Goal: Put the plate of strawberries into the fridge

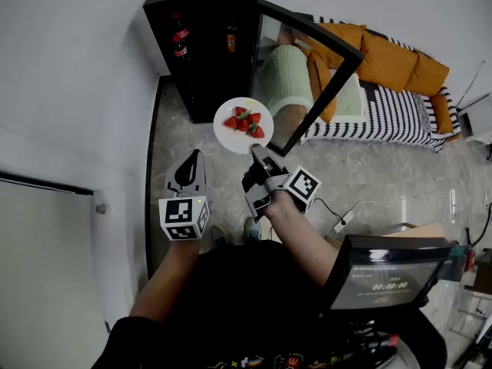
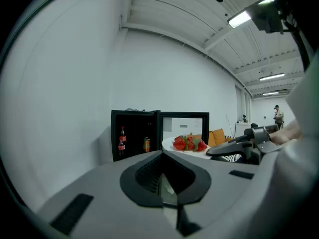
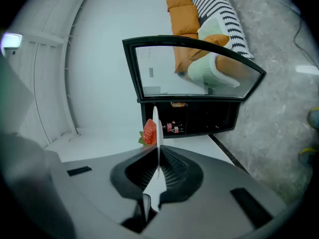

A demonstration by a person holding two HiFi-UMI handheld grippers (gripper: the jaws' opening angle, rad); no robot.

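Observation:
A white plate [image 1: 227, 133] with several red strawberries [image 1: 244, 122] hangs in the air in front of the small black fridge [image 1: 204, 41]. My right gripper [image 1: 255, 152] is shut on the plate's near rim. In the right gripper view the plate [image 3: 156, 133] shows edge-on between the jaws, a strawberry [image 3: 149, 132] beside it. The fridge door [image 1: 315, 75] stands open to the right. My left gripper [image 1: 190, 172] is shut on nothing, lower left of the plate. From the left gripper view the plate [image 2: 175, 148] is ahead to the right, by the fridge [image 2: 134, 133].
Inside the fridge are a cola bottle [image 1: 179, 38] and a can [image 1: 231, 38]. Behind the glass door lies a striped sofa [image 1: 392, 106] with orange cushions [image 1: 388, 60]. A white wall [image 1: 69, 83] runs along the left. A cable and plug [image 1: 342, 221] lie on the stone floor.

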